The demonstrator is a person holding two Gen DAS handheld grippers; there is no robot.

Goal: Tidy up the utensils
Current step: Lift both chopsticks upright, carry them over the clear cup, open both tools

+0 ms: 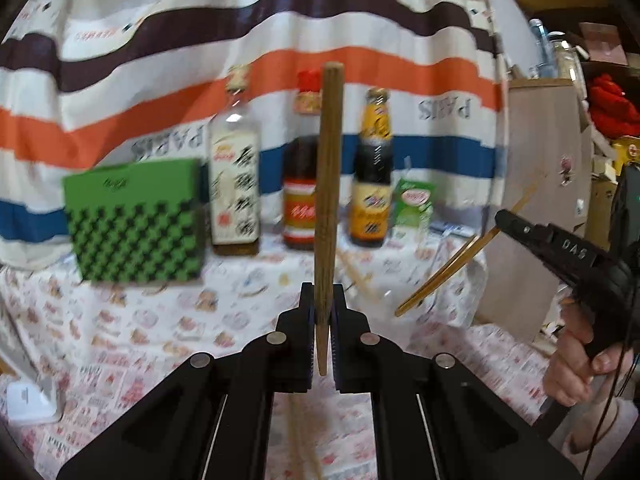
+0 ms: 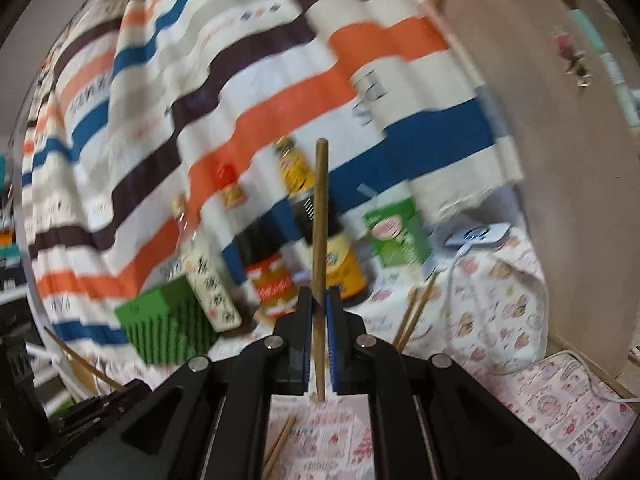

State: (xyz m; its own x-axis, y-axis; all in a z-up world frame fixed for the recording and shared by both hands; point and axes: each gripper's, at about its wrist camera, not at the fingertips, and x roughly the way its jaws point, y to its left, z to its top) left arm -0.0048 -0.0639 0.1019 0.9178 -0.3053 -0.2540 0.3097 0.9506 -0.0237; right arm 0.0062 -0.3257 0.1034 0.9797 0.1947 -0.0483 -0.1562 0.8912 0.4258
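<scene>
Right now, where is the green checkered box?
The green checkered box stands at the left end of the bottle row, beside the clear white-labelled bottle, against the striped cloth.

The chopstick (image 1: 326, 216) in the left hand-held gripper (image 1: 323, 320) looks like brown wood with a fine lengthwise grain and a matt finish; the thinner chopstick (image 2: 319, 264) in the right hand-held gripper (image 2: 319, 316) is smooth, matt brown wood as well. Both hand-held grippers are matt black plastic with dull silver metal pins (image 1: 276, 337), and their inner pads (image 2: 330, 340) are ribbed blue. The three sauce bottles (image 1: 298, 168) are glossy glass with paper labels. The green box (image 1: 136, 220) looks like matt printed card. The striped backdrop (image 1: 280, 20) is soft woven cloth in folds, and the surface (image 1: 140, 320) wears a printed cloth, matt.
</scene>
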